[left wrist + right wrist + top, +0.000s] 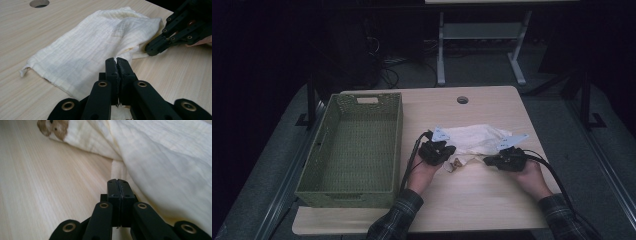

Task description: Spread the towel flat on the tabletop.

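A cream crinkled cloth (474, 137) lies rumpled on the wooden table (482, 200). My left gripper (452, 150) is at its near left edge. In the left gripper view the jaws (116, 60) are shut with a sliver of the cloth (100, 37) pinched between them. My right gripper (488, 161) sits at the cloth's near right edge, jaws together. In the right gripper view the shut jaws (117, 181) lie against a fold of the cloth (170, 157), and I see no fabric between the pads. A brown printed patch (53, 127) marks one corner of the cloth.
A green woven basket (399, 135) stands empty on the table's left side. A round cable hole (462, 100) sits near the far edge. The right gripper (149, 50) touches the cloth's corner in the left gripper view. Bare wood lies in front of both hands.
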Demonstrator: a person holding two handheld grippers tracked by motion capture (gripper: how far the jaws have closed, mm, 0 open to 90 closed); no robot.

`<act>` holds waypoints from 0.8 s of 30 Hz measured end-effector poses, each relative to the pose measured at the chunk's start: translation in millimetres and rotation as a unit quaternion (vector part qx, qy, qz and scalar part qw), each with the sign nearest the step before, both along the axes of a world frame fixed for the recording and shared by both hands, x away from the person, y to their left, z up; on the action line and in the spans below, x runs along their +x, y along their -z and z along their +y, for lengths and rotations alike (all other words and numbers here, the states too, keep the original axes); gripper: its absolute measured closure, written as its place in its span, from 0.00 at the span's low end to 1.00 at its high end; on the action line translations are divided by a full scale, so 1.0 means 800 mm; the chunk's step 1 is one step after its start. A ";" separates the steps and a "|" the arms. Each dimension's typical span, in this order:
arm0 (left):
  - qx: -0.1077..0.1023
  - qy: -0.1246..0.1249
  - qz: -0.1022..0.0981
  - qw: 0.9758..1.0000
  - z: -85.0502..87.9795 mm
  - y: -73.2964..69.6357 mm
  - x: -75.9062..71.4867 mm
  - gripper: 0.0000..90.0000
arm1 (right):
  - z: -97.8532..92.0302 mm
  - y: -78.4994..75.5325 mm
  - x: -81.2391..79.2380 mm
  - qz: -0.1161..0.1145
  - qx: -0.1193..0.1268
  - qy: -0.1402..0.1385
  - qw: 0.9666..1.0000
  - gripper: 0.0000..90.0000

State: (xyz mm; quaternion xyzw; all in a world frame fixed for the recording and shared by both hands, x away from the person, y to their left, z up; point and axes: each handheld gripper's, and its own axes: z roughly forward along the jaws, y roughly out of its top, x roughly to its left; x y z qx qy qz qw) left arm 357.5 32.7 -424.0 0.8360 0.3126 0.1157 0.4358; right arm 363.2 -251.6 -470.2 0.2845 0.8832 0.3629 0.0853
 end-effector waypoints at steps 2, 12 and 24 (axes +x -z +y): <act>0.000 0.000 -0.001 1.000 0.000 0.000 0.000 0.98 | -0.009 -0.003 -0.005 0.000 -0.004 0.002 1.000 0.99; 0.001 -0.001 0.002 1.000 0.002 -0.001 0.000 0.97 | -0.084 -0.014 -0.023 0.021 0.010 0.044 0.999 0.99; 0.000 0.002 0.004 1.000 -0.001 0.000 -0.001 0.97 | -0.088 -0.027 -0.036 0.023 0.065 0.019 0.997 0.87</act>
